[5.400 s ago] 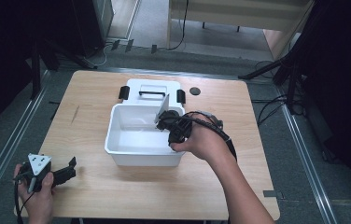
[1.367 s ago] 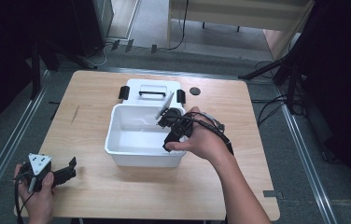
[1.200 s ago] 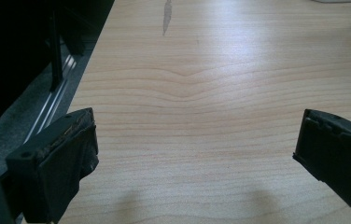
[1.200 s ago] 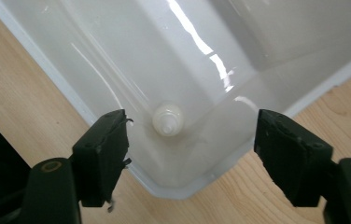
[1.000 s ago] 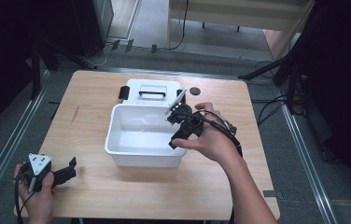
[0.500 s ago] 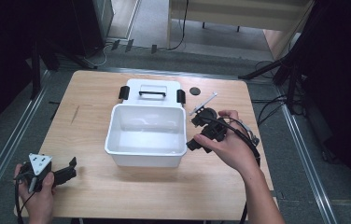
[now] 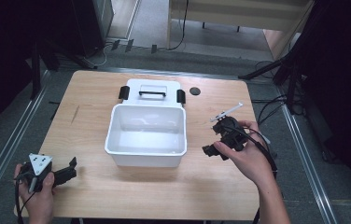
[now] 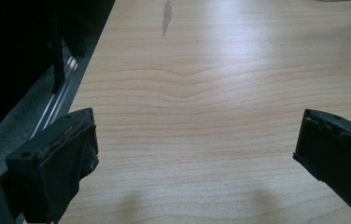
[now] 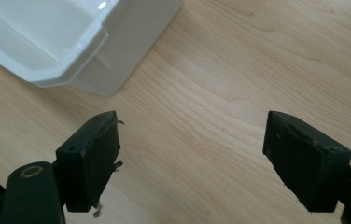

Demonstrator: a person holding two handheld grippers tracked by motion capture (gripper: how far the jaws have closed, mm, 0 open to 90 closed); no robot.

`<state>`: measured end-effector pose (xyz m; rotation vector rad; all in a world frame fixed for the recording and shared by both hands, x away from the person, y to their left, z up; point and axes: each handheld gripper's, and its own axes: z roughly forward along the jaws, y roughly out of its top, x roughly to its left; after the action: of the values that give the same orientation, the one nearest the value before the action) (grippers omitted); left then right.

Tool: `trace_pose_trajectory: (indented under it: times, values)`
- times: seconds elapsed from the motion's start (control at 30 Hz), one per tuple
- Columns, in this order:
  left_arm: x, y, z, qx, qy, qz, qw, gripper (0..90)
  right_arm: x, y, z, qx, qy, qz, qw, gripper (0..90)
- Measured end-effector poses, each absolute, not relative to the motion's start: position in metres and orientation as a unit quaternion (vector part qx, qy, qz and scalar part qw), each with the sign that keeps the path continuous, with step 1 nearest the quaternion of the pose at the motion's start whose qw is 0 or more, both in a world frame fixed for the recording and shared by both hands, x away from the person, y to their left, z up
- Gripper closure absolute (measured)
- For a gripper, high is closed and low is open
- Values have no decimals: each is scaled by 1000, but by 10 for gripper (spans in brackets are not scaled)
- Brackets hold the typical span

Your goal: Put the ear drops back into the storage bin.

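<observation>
While both tongs, left (image 7: 71, 167) and right (image 7: 213, 149), are held wide apart and unloaded, the white bin (image 7: 146, 134) lies emptied; its lid (image 7: 151, 90) remains unfitted.

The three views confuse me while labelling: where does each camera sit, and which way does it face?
High view: above the person's side, looking forward and down on the wooden table; forearms, both grippers.
Left gripper view: on the left gripper, facing bare wood between open jaws.
Right gripper view: on the right gripper, open jaws, facing the white plastic bin.
Shared: high and right gripper views both show the bin.
</observation>
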<state>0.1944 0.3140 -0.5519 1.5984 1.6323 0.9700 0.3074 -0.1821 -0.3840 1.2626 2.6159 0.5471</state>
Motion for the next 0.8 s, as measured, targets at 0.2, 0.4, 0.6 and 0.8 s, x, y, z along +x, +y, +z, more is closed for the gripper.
trace_pose_trajectory:
  times: [0.2,0.4,0.6,0.8]
  values:
    - [194,314,-552,611,621,370,323,0,304,-199,-397,438,872,192,103,177]
    - [194,314,-552,611,620,370,325,0,300,-220,-413,457,856,212,118,178]
    - [194,313,-552,611,619,372,324,0,296,-239,-430,487,835,220,130,183]
    - [194,313,-552,612,617,374,323,0,292,-260,-451,507,818,237,131,159]
